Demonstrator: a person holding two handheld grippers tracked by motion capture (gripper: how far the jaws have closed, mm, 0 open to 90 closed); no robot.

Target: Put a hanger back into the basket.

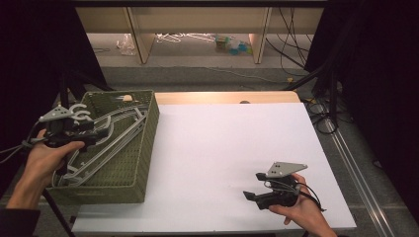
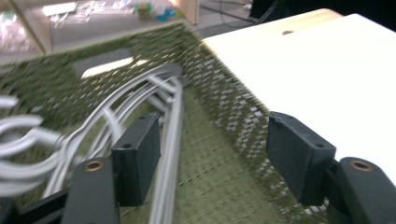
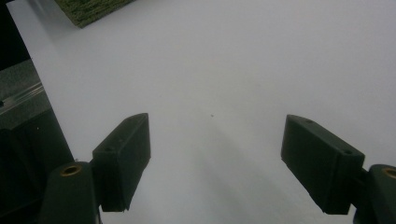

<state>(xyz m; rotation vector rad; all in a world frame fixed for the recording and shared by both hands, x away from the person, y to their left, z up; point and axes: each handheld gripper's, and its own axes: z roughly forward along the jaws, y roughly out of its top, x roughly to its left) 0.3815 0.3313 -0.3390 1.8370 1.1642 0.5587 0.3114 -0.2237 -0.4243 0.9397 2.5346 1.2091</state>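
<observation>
Over the left of the high view, the left gripper [image 1: 74,129] hangs above the green basket [image 1: 143,148], jaws wide and empty. White hangers [image 1: 116,129] lie just beneath, long axes running toward the upper right. At lower right, the right gripper [image 1: 254,190] rests open on the white tabletop [image 1: 222,143], well apart.

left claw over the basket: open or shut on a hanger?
Open. The left claw has its jaws spread above the hangers lying in the green basket, nothing between them.
</observation>
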